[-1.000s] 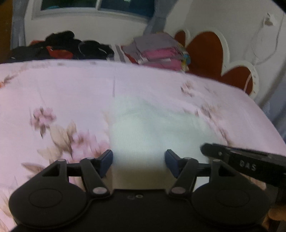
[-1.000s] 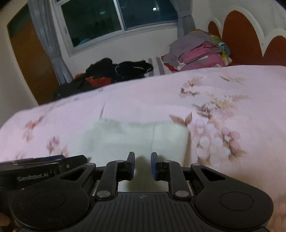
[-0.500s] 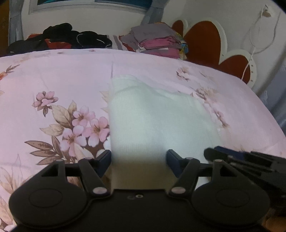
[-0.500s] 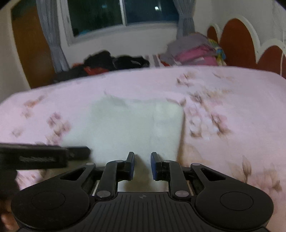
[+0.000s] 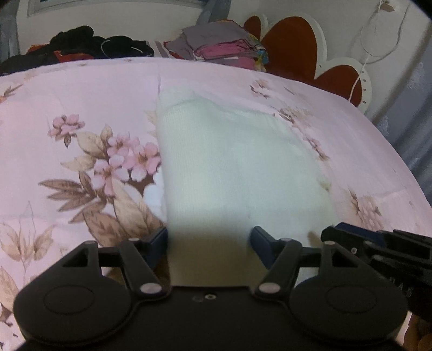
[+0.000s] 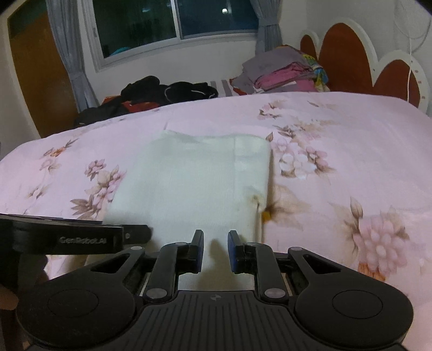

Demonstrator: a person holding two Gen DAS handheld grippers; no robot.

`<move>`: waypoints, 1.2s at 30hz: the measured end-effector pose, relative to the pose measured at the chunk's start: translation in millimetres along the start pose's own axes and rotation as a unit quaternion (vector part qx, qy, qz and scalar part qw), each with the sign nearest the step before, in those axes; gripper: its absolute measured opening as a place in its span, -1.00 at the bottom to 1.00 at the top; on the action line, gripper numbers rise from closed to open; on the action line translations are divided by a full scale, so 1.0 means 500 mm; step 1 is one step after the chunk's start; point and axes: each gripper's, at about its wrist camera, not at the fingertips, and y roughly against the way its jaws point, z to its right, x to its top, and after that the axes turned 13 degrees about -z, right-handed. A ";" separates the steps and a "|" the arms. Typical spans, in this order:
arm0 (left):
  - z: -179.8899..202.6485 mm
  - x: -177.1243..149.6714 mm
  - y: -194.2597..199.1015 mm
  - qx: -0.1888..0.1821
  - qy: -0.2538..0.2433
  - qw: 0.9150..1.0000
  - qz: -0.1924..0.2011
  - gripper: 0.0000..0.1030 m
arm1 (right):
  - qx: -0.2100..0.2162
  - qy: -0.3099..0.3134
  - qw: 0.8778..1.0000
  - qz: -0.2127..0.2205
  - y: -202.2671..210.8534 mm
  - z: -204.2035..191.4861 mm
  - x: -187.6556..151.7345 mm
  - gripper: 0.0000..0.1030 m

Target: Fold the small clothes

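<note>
While the pale cloth (image 6: 194, 183) lies flat on the bed (image 6: 337, 129), already folded into a neat oblong, both grippers hang over its near edge. The left gripper (image 5: 209, 243) has its fingers wide apart, clamping nothing; the right gripper (image 6: 215, 248) has its fingers narrowly apart, also empty, probably lining up for another fold.

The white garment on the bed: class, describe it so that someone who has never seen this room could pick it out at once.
Start at the bed with the pink floral cover, which fills the room below the window. The white garment lies flat in the middle of that cover. Unlike the dark clothes and the folded stack beyond the far edge, it is pale, plain and lies alone.
</note>
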 end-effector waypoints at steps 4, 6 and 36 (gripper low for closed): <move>-0.001 -0.014 0.001 -0.008 -0.011 1.000 -0.004 0.30 | -0.029 -0.002 0.999 -0.024 -0.011 -0.001 -0.031 -0.63; -0.002 -0.020 0.000 -0.011 -0.018 1.000 -0.005 0.30 | -0.032 -0.014 0.999 -0.026 -0.006 0.007 -0.045 -0.63; 0.049 -0.036 -0.015 0.007 -0.014 1.000 -0.005 0.38 | -0.019 -0.015 0.999 -0.036 -0.007 0.059 -0.076 -0.94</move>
